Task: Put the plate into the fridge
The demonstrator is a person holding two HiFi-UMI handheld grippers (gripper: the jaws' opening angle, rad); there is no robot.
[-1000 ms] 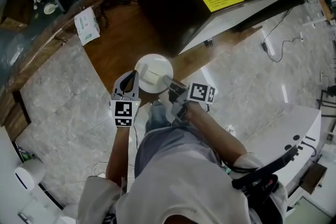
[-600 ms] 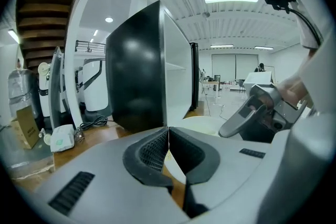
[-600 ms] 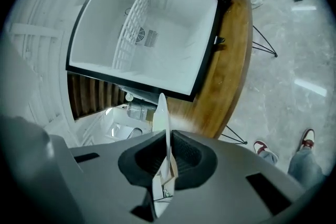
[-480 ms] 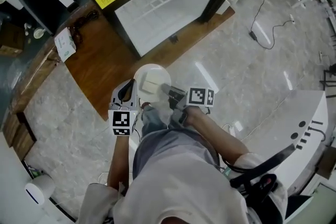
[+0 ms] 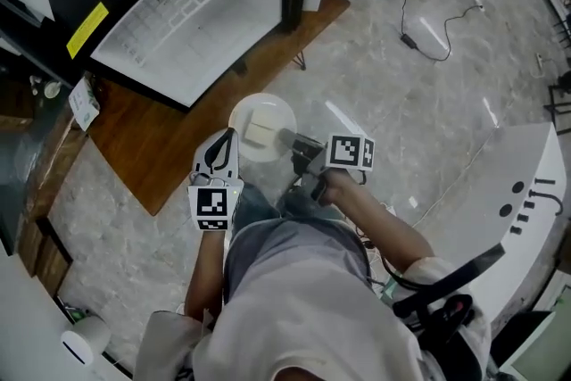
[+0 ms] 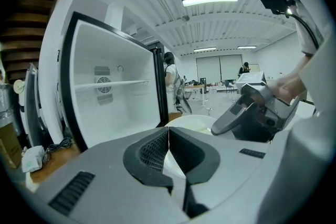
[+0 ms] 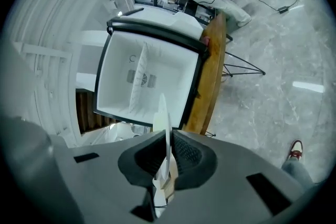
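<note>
One black-framed fridge with a white interior stands open on a brown wooden platform, its front at the platform's edge where grey marble floor begins. One person in a pale top carries two grey grippers and one round white plate, which is held in the air outside the fridge, above the platform's near edge.

The right gripper clamps the plate's right rim. The left gripper hangs just beside the opposite rim with its jaws pressed together on nothing.

The head view alone shows the plate face up and level, with one pale square slab lying on it, and a yellow label on the fridge's top. Being round, the plate has no long axis.

The right gripper view shows the plate edge-on, a thin line between that gripper's pads, aimed at the fridge's open cavity. The left gripper view alone shows the single shelf and round fan inside the fridge, the closed left gripper and the right gripper beside the plate.
</note>
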